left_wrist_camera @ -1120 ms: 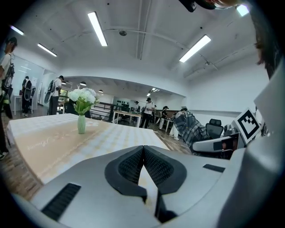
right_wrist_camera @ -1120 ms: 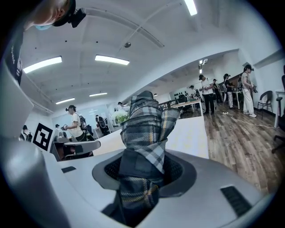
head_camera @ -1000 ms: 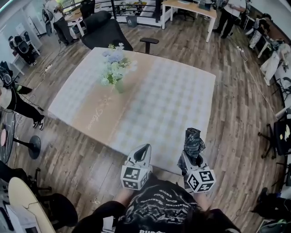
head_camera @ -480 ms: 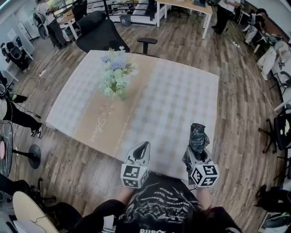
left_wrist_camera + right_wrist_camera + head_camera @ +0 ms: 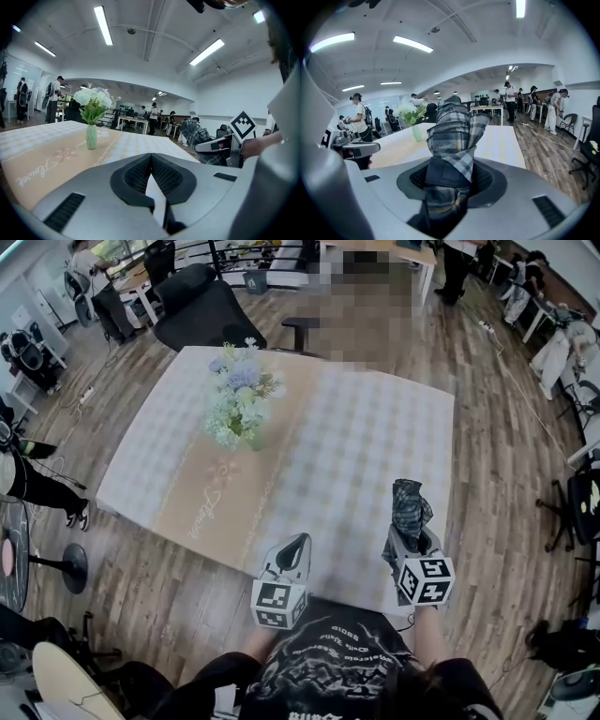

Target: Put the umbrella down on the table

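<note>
The right tongs (image 5: 411,542) pinch the folded dark plaid fabric umbrella (image 5: 409,507) over the near edge of the checked-cloth table (image 5: 356,437). Released here, it could slip floorward. The left tongs (image 5: 296,547) are pressed together, empty.

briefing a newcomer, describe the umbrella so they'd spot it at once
Find the large table with the pale checked cloth. At its near right edge, the right claw is shut on a folded umbrella that sticks up out of it. Its dark plaid fabric sets it apart from the vase of pale flowers farther back.
</note>
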A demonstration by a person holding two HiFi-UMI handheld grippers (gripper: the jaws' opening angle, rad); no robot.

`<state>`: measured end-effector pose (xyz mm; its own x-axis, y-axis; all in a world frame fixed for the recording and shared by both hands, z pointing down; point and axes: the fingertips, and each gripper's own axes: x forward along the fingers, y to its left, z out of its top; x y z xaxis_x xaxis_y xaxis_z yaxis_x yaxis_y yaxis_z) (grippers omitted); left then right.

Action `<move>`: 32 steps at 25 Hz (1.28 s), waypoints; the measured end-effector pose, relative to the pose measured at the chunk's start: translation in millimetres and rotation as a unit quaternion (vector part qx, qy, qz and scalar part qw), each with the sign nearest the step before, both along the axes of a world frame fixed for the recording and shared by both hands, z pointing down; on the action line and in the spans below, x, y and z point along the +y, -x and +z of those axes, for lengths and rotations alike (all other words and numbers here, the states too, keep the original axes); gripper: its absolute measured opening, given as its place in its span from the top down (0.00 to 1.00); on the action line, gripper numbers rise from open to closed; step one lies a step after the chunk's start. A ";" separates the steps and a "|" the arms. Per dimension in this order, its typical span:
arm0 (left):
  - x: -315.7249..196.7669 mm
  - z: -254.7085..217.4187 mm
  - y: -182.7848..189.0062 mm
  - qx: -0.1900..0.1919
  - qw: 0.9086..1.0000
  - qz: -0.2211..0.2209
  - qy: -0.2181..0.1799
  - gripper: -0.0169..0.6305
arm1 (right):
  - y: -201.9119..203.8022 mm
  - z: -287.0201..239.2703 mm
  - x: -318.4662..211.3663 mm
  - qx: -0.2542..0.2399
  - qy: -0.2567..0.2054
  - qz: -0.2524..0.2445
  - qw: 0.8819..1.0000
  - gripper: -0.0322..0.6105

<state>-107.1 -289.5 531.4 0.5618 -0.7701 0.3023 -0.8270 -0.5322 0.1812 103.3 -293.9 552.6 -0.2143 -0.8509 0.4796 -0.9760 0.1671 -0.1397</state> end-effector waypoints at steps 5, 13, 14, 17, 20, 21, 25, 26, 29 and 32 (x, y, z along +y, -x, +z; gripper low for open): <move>-4.6 -2.8 1.6 -0.001 1.000 -0.003 -0.005 0.94 | -5.2 8.4 -21.9 0.011 0.022 -0.002 1.000 0.65; -19.4 -0.2 9.1 -0.006 1.000 -0.017 -0.003 0.94 | -1.9 28.1 -67.7 0.037 0.056 -0.029 0.997 0.65; -22.2 -0.6 9.5 -0.006 1.000 -0.017 -0.003 0.94 | -0.3 30.6 -73.5 0.042 0.059 -0.034 0.997 0.65; -32.1 -1.2 11.7 -0.008 1.000 -0.020 -0.005 0.94 | 5.2 39.1 -91.7 0.060 0.071 -0.047 0.995 0.65; -36.7 -2.9 8.5 -0.005 1.000 -0.019 -0.004 0.94 | 3.1 50.5 -103.0 0.073 0.095 -0.054 0.991 0.65; -37.1 -3.2 6.2 -0.004 1.000 -0.016 -0.004 0.94 | 0.2 55.1 -105.4 0.080 0.104 -0.055 0.990 0.65; -44.2 -2.8 5.5 -0.009 1.000 -0.011 -0.006 0.94 | -2.7 74.8 -121.2 0.086 0.135 -0.058 0.985 0.65; -45.2 -1.1 5.2 -0.012 1.000 -0.010 -0.005 0.94 | -4.1 80.1 -123.8 0.085 0.144 -0.058 0.984 0.65; -44.0 1.0 0.0 -0.012 1.000 -0.003 0.003 0.94 | -10.5 92.9 -126.7 0.094 0.169 -0.060 0.979 0.65; -43.2 3.4 -8.1 -0.010 1.000 0.007 0.009 0.94 | -16.9 103.3 -133.1 0.109 0.186 -0.065 0.974 0.65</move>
<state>-99.0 -332.7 534.8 0.5660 -0.7566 0.3274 -0.8232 -0.5403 0.1744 120.2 -427.0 655.9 -0.1671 -0.5819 0.7959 -0.9632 0.2686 -0.0058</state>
